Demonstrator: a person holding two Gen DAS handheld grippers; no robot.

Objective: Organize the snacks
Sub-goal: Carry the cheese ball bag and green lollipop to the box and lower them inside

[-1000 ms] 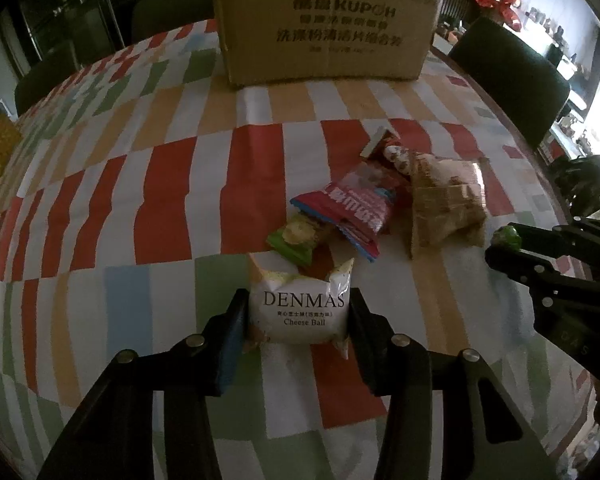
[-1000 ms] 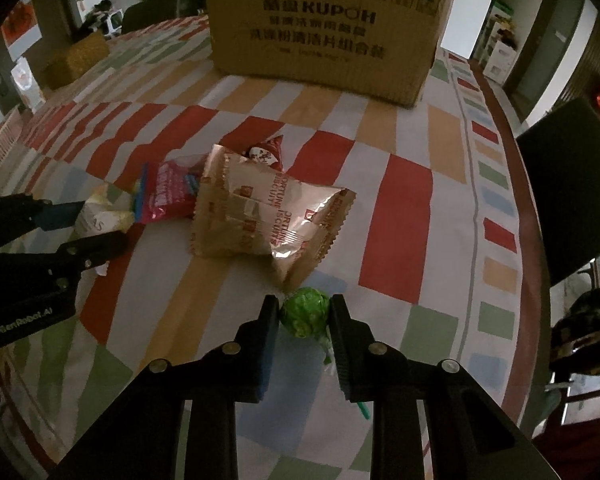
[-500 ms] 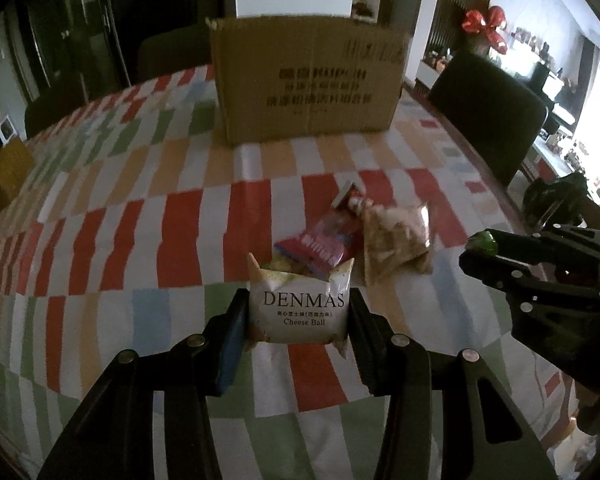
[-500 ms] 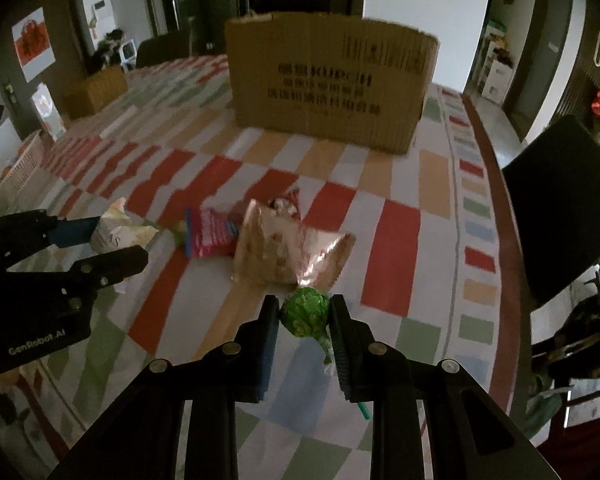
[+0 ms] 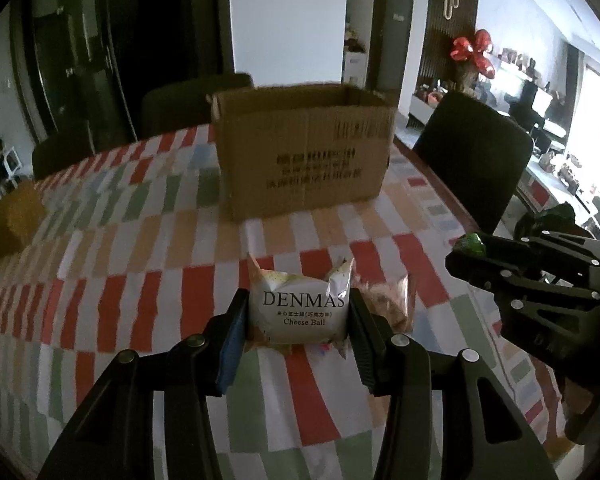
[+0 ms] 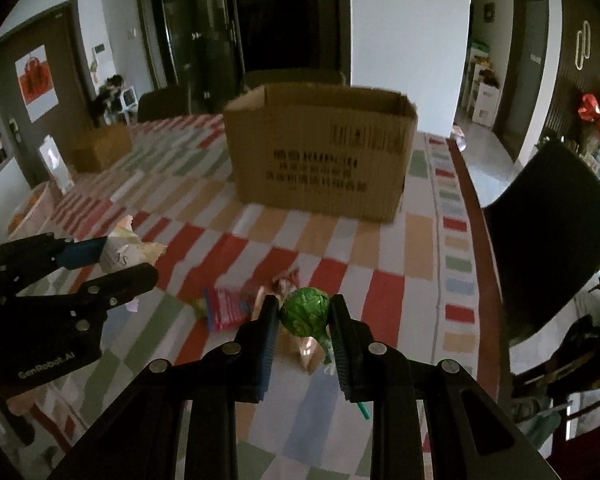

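Note:
My left gripper (image 5: 298, 312) is shut on a white DENMAS Cheese Ball packet (image 5: 298, 308) and holds it above the table. It also shows at the left of the right wrist view (image 6: 112, 260). My right gripper (image 6: 305, 312) is shut on a green lollipop (image 6: 305, 312), also held in the air; it shows at the right of the left wrist view (image 5: 470, 250). An open cardboard box (image 5: 304, 160) (image 6: 320, 152) stands ahead at the table's far side. A red snack packet (image 6: 228, 308) and a clear snack bag (image 5: 388, 304) lie on the table below.
The table has a red, orange, green and white checked cloth (image 5: 140, 260). Dark chairs stand behind the box (image 5: 196, 104) and at the right (image 5: 476, 160) (image 6: 548, 220). A small brown box (image 6: 102, 152) sits at the table's far left.
Both grippers have risen from the table with their snacks. The view has tilted up, so the cardboard box's open top and the room behind now show.

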